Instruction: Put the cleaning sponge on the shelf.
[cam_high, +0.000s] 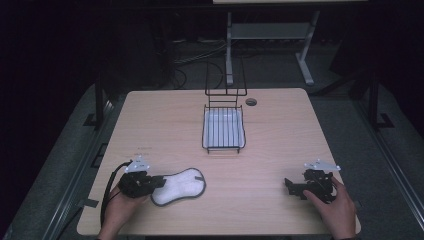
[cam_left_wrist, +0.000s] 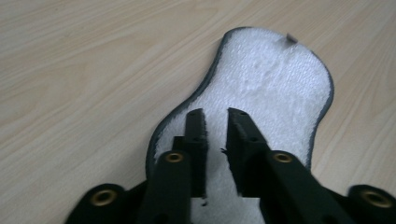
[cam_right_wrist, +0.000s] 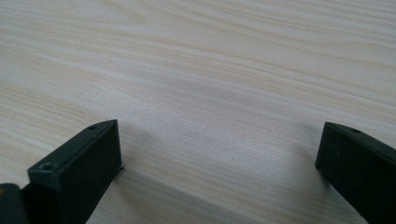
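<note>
Pale wooden table is being shared by a black wire rack, far centre, and a white, dark-edged, peanut-shaped soft pad, near left. Judged light and floppy, it is best pinched at its near-left edge. Left gripper is being held narrowly parted over it, unclamped; right gripper is being held wide apart.

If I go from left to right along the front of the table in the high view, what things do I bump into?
Left hand-held gripper → white fuzzy pad with a dark edge → right hand-held gripper.
</note>
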